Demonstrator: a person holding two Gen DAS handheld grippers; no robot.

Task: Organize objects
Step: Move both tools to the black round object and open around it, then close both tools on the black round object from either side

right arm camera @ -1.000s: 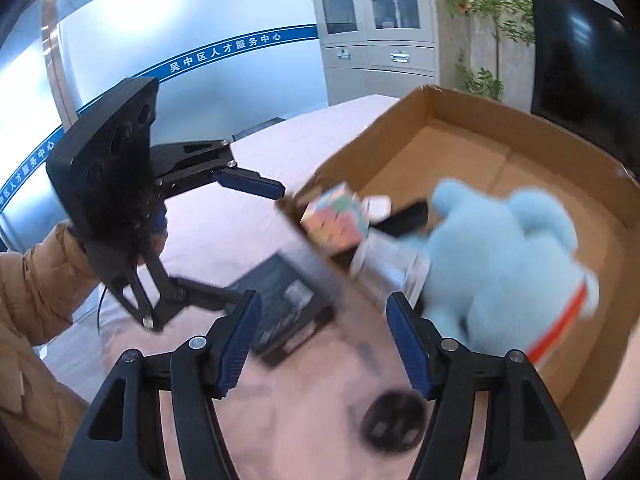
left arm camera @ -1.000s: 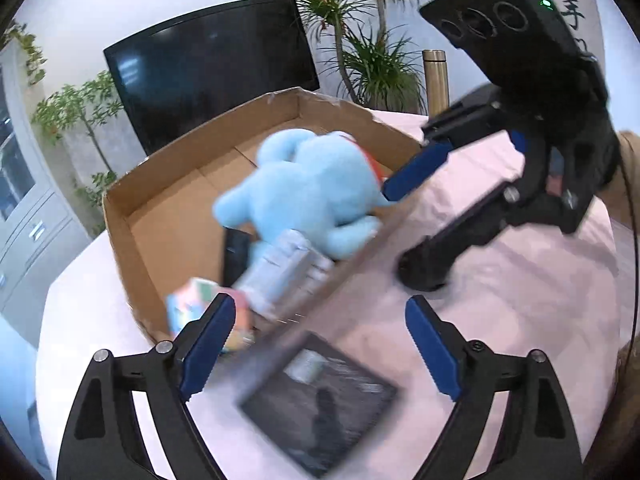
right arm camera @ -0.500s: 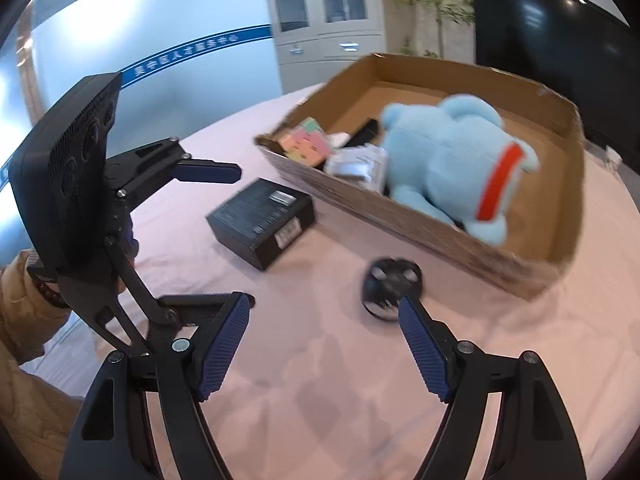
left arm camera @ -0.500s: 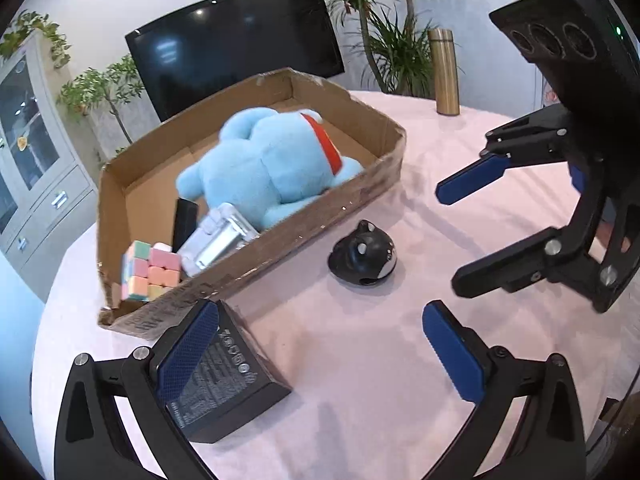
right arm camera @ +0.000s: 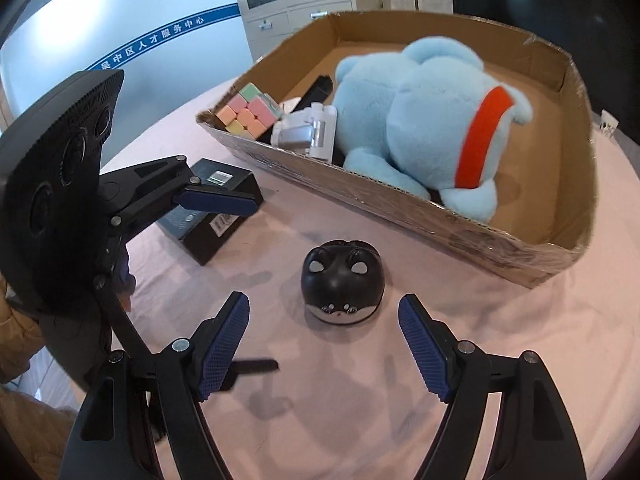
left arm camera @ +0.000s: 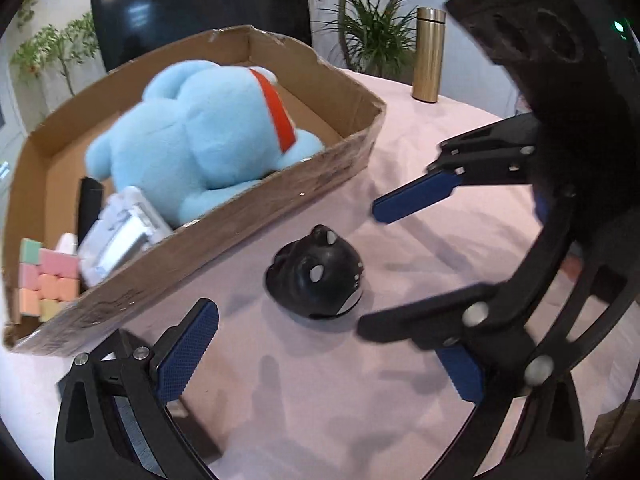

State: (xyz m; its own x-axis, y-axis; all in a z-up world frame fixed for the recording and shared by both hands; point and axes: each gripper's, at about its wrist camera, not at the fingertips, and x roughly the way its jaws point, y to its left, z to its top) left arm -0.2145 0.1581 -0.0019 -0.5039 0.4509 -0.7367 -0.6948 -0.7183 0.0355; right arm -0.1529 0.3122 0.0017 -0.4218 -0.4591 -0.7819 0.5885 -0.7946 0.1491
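Both tools gaping, empty: right tool (right arm camera: 323,342) just short of black toy (right arm camera: 342,286) on table (right arm camera: 440,280), left tool (left arm camera: 320,354) near it. Black box (right arm camera: 208,210) left of toy; carton (right arm camera: 400,204) beyond, holding plush (right arm camera: 420,120), cube (right arm camera: 248,114)

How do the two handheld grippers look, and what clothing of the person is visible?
Both the left gripper and the right gripper have black frames with open cut-outs, silver screws, and fingers with blue textured pads. Each carries a black slanted block with round recesses; a green light shows on the right one. A tan puffy sleeve is visible behind the left gripper.
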